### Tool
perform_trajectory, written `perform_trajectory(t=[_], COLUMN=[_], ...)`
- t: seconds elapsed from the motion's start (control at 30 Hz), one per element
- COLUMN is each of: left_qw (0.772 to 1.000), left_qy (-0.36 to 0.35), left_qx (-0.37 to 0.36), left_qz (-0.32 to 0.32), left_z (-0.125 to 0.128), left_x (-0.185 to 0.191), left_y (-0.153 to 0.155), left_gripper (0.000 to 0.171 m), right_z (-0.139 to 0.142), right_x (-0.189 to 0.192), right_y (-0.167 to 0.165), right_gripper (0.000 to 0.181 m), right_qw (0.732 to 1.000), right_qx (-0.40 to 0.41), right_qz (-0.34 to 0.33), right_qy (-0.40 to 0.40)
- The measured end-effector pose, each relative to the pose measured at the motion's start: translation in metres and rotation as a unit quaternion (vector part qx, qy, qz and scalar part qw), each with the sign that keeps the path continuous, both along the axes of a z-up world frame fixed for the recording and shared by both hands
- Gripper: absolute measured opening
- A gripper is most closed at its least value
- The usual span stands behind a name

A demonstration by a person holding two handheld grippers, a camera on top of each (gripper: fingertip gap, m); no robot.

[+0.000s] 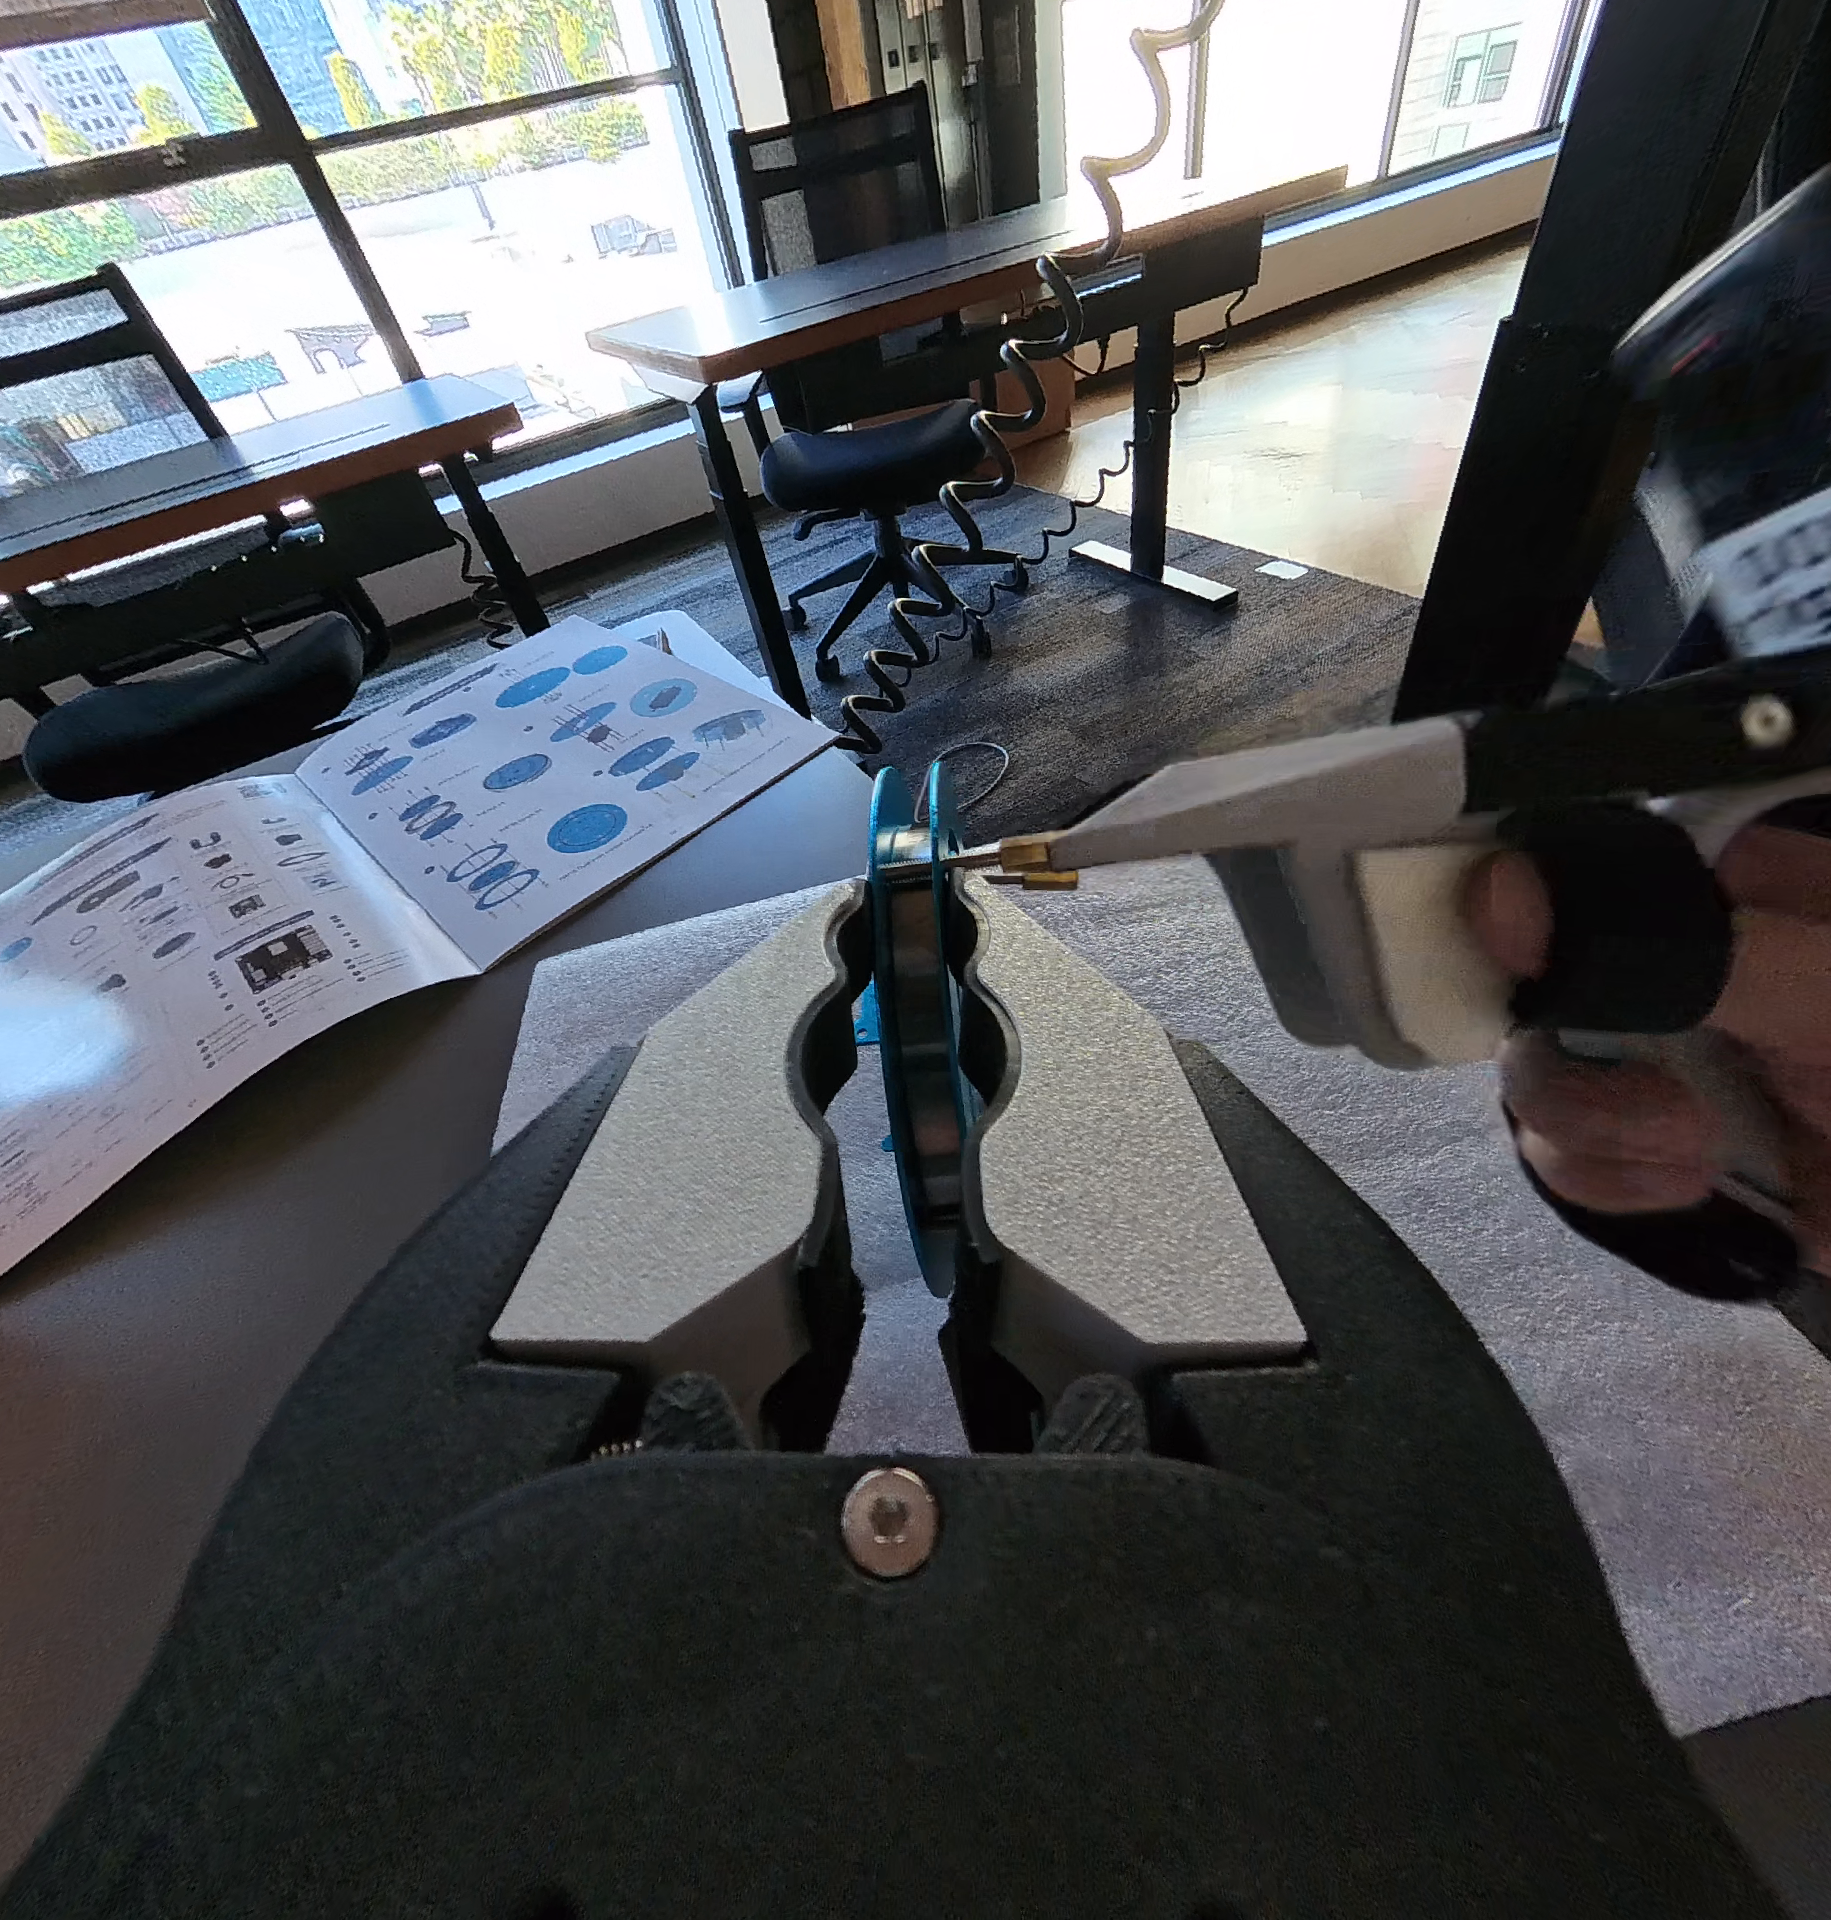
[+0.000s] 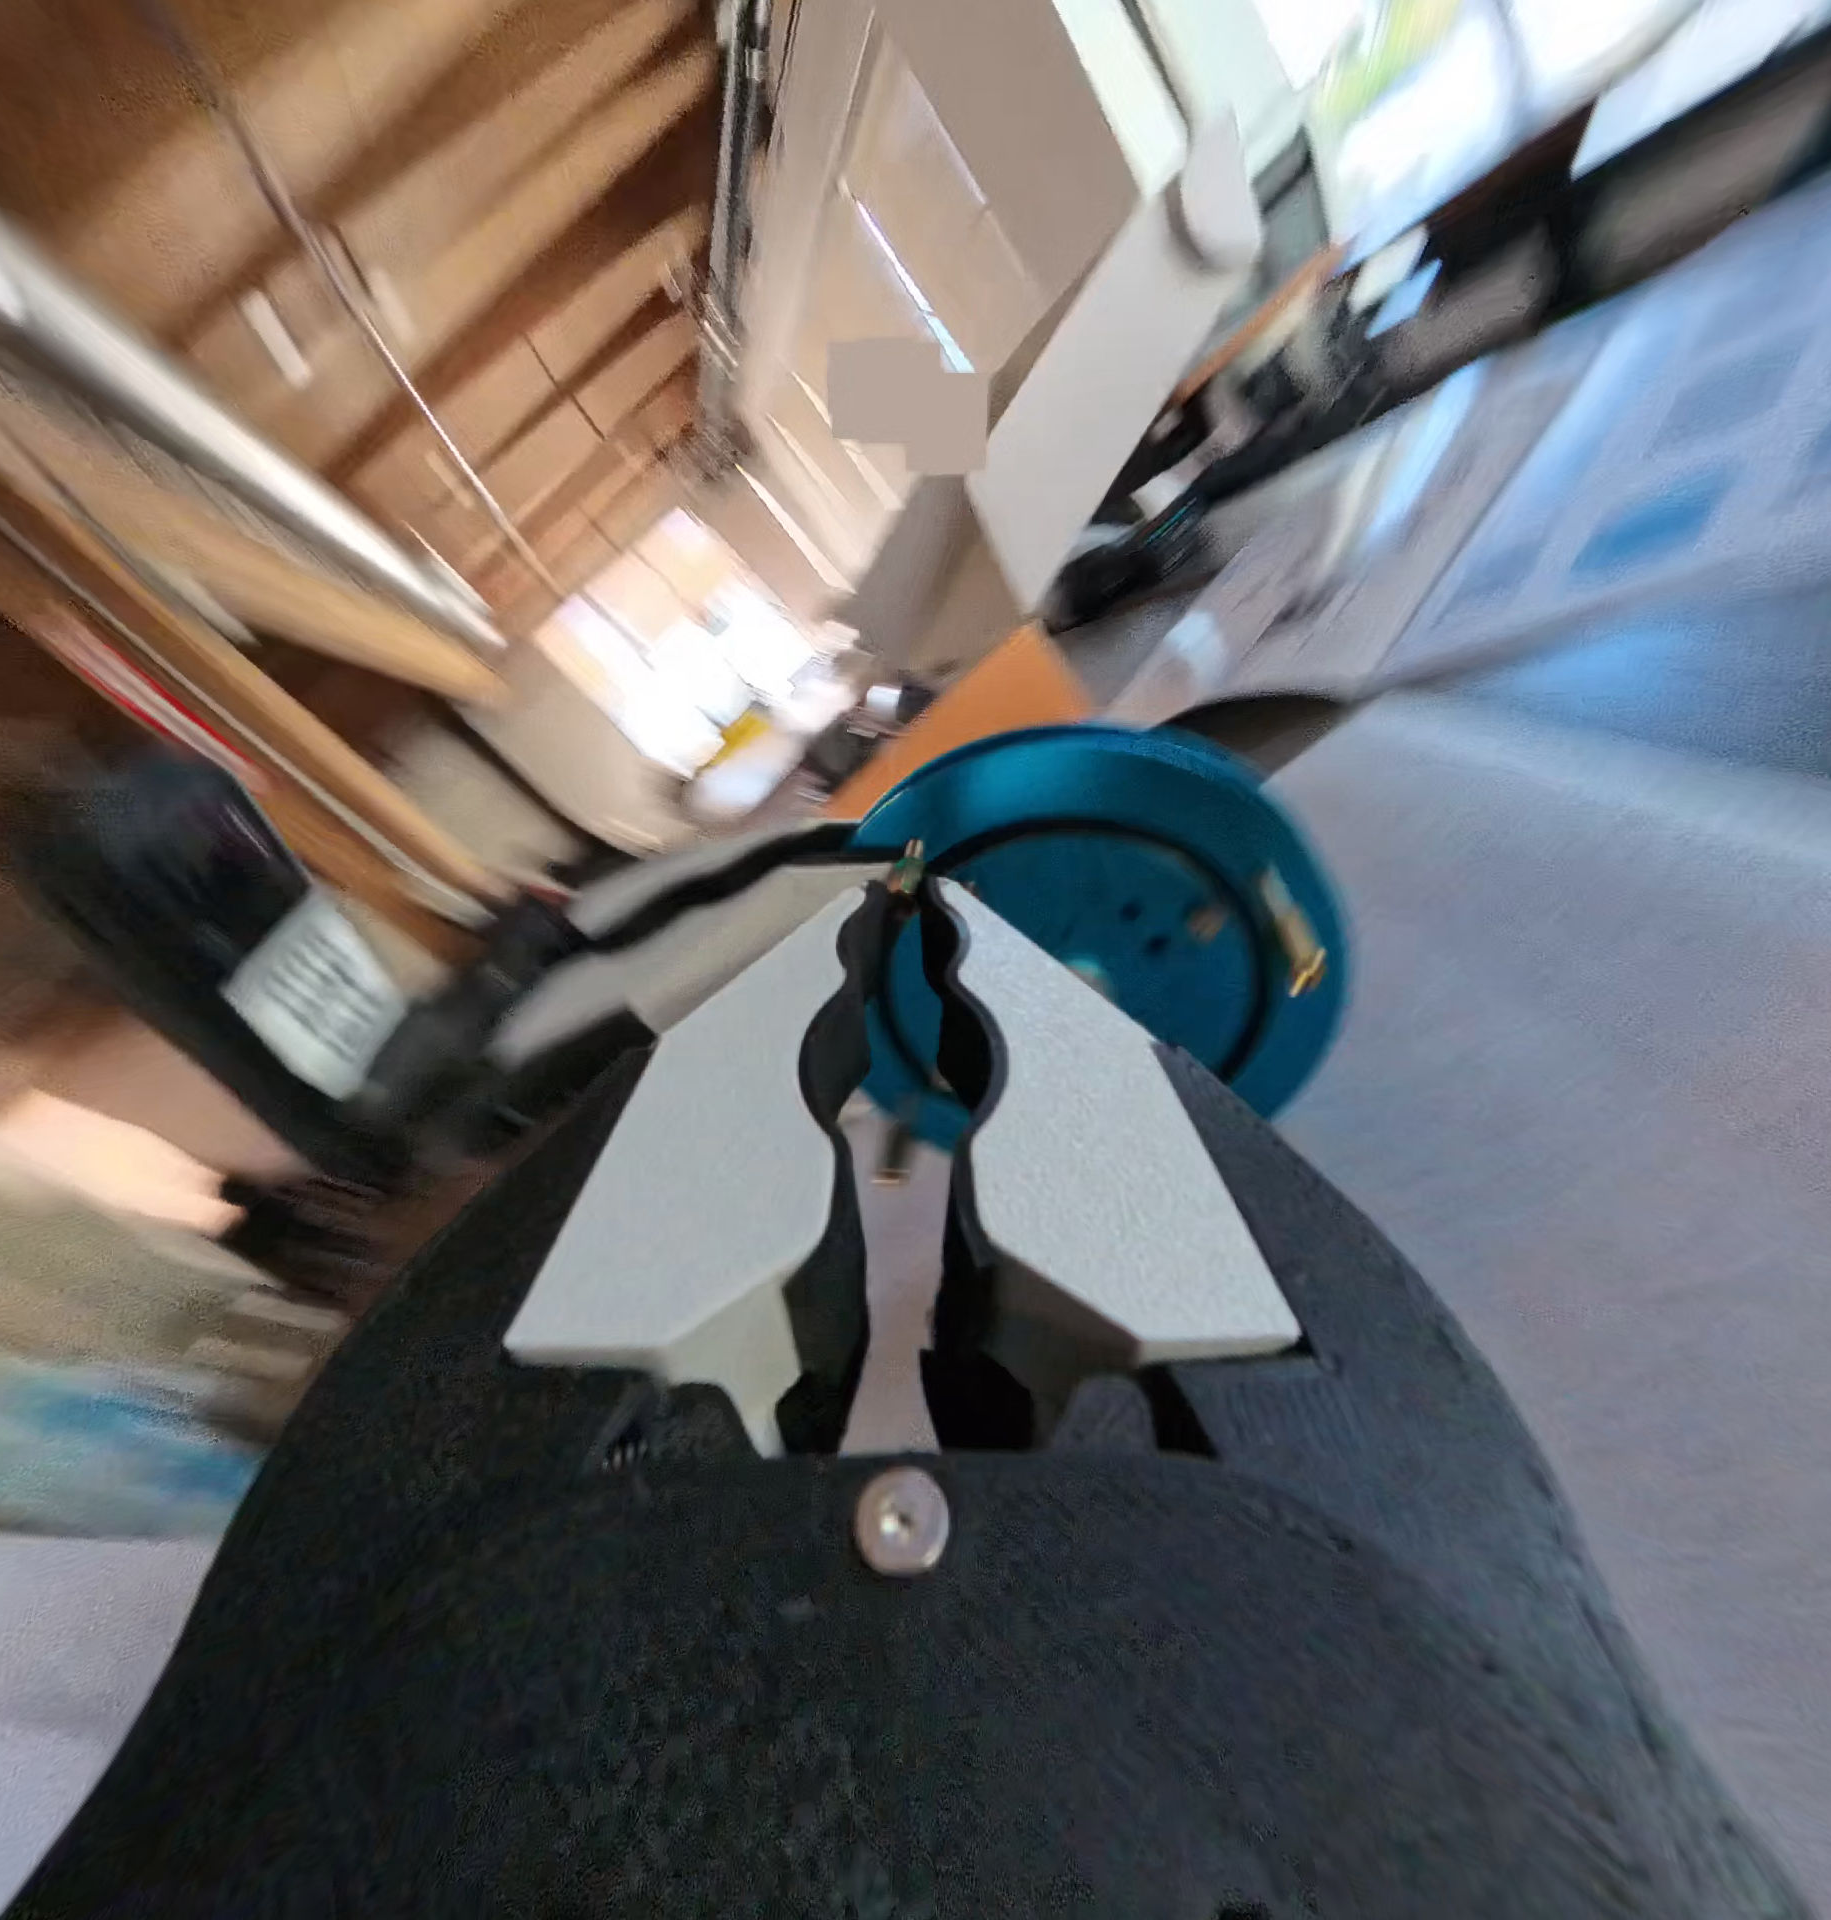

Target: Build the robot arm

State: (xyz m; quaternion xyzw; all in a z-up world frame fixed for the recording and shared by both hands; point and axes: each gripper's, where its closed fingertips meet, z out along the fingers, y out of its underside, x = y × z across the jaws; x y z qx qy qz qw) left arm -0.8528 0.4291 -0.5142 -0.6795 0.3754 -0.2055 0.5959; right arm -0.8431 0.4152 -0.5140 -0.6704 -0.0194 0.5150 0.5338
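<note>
My left gripper point(image 1: 911, 906) is shut on a blue double-disc assembly point(image 1: 888, 831) and holds it upright, edge-on, above a white foam mat point(image 1: 1306, 1299). My right gripper point(image 1: 1036, 871) comes in from the right, held by a gloved hand point(image 1: 1638, 1039). It is shut on a small brass part point(image 1: 1027, 858) pressed against the assembly's top rim. In the right wrist view, my right gripper point(image 2: 900, 896) pinches the brass part point(image 2: 907, 871) at the rim of the blue disc point(image 2: 1098, 831). Brass standoffs point(image 2: 1295, 951) stick out of the disc face. The left gripper's fingers point(image 2: 682, 914) clamp the disc from the left.
An open illustrated booklet point(image 1: 371, 862) lies on the dark table at the left. Beyond it are desks point(image 1: 890, 281), office chairs point(image 1: 869, 468) and a coiled cable point(image 1: 952, 520). A black post point(image 1: 1576, 312) stands at the right. The right wrist view is motion-blurred.
</note>
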Motion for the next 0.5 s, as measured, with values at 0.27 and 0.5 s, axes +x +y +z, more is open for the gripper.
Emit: perform_trajectory(t=[0.27, 0.5], left_qw=[1.0, 1.0], left_qy=[0.004, 0.005], left_qx=[-0.002, -0.005], left_qz=[-0.005, -0.005], left_z=[0.0, 0.0], left_x=[0.0, 0.001], left_y=[-0.001, -0.001], left_gripper=[0.012, 0.012], right_z=[0.013, 0.008], right_x=[0.004, -0.001], right_y=[-0.005, -0.005], right_gripper=[0.023, 0.004], right_qw=[0.989, 0.819], right_qx=[0.113, 0.313], right_qz=[-0.011, -0.1], right_qy=[-0.09, -0.471])
